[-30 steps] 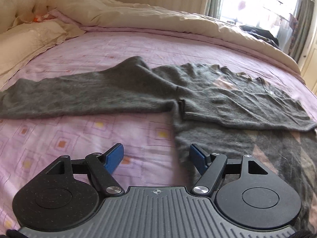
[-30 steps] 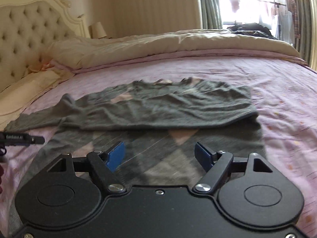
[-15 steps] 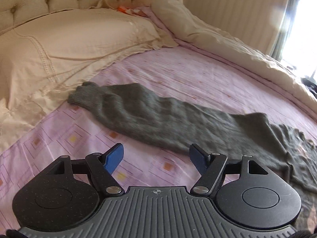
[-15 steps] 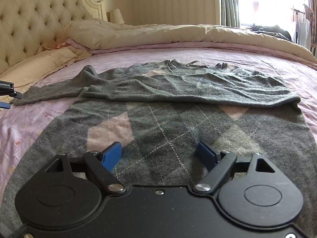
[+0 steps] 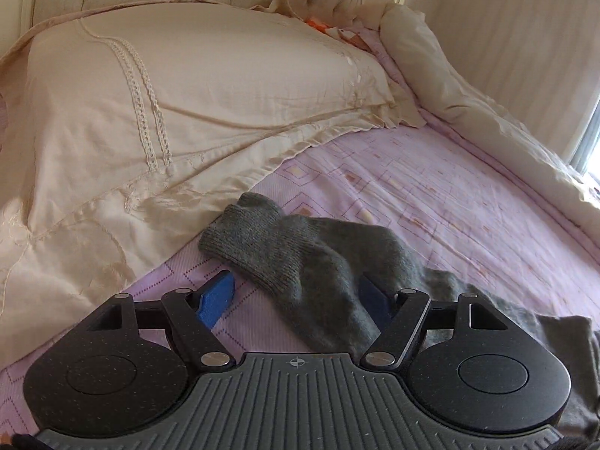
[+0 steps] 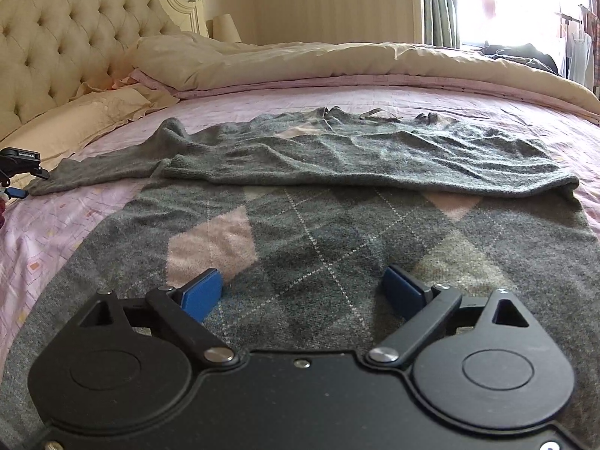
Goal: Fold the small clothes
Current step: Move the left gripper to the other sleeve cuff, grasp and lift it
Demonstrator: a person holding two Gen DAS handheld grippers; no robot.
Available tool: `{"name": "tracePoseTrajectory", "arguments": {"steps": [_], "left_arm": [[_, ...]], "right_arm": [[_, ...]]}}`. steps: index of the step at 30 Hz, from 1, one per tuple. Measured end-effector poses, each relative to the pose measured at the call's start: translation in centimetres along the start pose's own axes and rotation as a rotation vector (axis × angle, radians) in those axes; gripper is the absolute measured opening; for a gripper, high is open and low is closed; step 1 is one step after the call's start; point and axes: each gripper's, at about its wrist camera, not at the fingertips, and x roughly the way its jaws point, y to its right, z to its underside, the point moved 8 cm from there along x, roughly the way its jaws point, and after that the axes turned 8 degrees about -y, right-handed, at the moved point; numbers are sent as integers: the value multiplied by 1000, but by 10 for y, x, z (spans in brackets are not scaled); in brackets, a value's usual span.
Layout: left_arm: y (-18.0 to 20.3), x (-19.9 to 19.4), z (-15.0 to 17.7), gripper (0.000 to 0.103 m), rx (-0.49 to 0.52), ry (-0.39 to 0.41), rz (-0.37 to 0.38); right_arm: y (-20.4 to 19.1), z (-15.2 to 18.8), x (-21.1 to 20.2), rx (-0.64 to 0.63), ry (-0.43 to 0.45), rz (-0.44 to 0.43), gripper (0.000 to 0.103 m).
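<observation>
A grey argyle sweater [image 6: 337, 232] lies flat on the pink bed sheet [image 6: 45, 240], one sleeve folded across its chest [image 6: 375, 165]. The other sleeve stretches out left towards the pillows [image 6: 97, 172]. In the left wrist view that sleeve's ribbed cuff [image 5: 255, 247] lies between the open blue fingers of my left gripper [image 5: 296, 298], which is not closed on it. My right gripper [image 6: 303, 292] is open and empty, low over the sweater's lower body. The left gripper's tip shows at the far left of the right wrist view [image 6: 18, 161].
A cream pillow [image 5: 168, 112] lies just beyond the cuff, against the tufted headboard [image 6: 56, 37]. A cream duvet [image 6: 337, 63] is bunched along the far side of the bed. A window [image 6: 525, 3] stands at the back right.
My left gripper has travelled left along the outstretched sleeve to its cuff, now between its fingers. My right gripper has moved lower and closer over the sweater's body.
</observation>
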Motion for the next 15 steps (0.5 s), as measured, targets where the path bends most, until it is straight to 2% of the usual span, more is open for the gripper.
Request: {"name": "tracePoseTrajectory", "arguments": {"steps": [4,6,7,9,11,15], "left_arm": [[3,7,-2,71,48,11,-32],[3,6,-3,41,48,29,-29],[2,4,-4,6,49,35,-35],[3,0,-8,7,21,36,7],[8,-15,-12,7,12,61,12],[37,-61,-25,7,58,136,77]], "right_arm": [[-1,0,1,-8,-1,9,95],[0,0,1,-7,-1,9,95],[0,0,1,-7,-1,9,95],[-1,0,1,-6,-1,9,95],[-1,0,1,-6,-1,8,95],[0,-1,1,-1,1,2,95]]}}
